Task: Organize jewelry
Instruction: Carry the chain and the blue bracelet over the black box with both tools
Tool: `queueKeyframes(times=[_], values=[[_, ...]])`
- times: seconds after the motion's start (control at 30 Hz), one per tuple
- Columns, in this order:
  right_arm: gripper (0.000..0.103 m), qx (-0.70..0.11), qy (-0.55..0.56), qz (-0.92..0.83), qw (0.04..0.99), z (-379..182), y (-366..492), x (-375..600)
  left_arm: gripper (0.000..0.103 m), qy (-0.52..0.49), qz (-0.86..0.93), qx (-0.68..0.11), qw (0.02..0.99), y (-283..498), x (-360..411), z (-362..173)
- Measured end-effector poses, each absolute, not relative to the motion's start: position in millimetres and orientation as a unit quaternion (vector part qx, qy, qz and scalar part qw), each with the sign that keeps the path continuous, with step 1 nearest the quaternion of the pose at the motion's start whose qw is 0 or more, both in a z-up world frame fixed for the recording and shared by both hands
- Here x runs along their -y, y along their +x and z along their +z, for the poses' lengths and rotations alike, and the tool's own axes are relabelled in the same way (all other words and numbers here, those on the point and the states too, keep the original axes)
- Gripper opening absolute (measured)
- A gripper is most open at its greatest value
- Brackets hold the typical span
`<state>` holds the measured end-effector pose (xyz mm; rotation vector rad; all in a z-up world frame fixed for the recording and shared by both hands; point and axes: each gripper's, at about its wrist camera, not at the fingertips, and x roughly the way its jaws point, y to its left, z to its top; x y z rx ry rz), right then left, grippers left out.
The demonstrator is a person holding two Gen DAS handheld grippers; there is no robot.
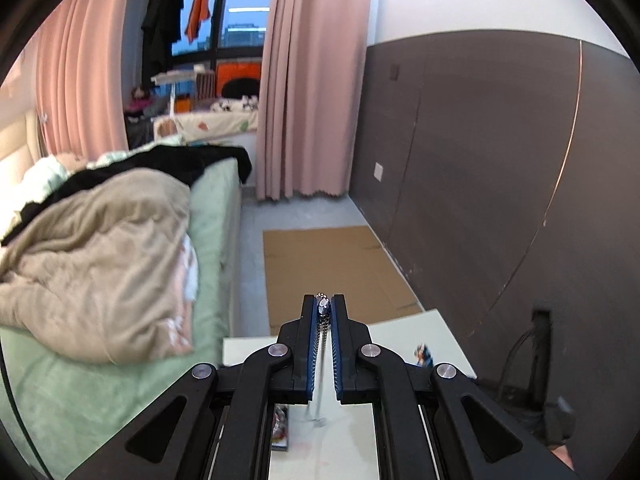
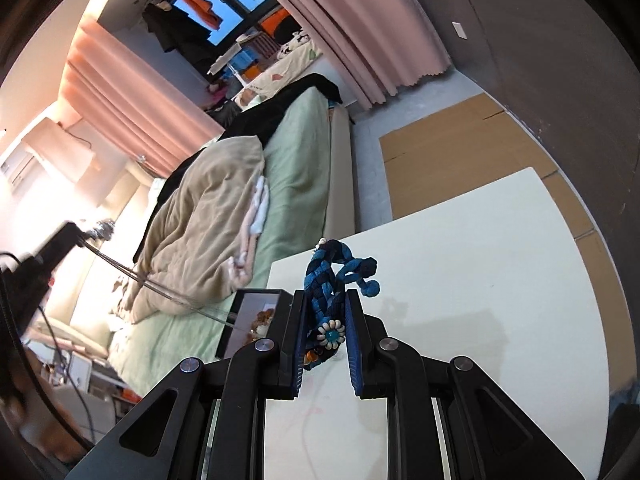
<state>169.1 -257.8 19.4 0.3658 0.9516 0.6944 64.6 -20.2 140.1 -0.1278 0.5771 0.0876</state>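
Note:
My left gripper is shut on a silver chain necklace. The chain hangs down between the pads toward the white table. In the right wrist view the left gripper is raised at the far left, and the chain stretches from it down to a black jewelry box at the table's left edge. My right gripper is shut on a blue braided bracelet with a white flower bead, held over the table. The bracelet also shows in the left wrist view.
A bed with a beige blanket and green sheet lies left of the table. Flat cardboard lies on the floor beyond the table. A dark wall panel runs along the right. Pink curtains hang at the far window.

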Motion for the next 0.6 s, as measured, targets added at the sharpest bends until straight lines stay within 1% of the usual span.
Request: queueKeyframes(times=[0.33,0.47,0.6], values=[[0.019,-0.451,0.167,0.338,0.809,17,165,249,0.006,-0.016,0.085,-0.236,0.968,50,5,205],[0.019,-0.453,0.168,0.345,0.805,16,165,247,0.006,-0.012,0.093,-0.232,0.968,51,-1,209],[0.019,-0.453,0.164,0.347,0.804,16,163,245,0.006,-0.013,0.105,-0.237,0.966,51,-8,196]])
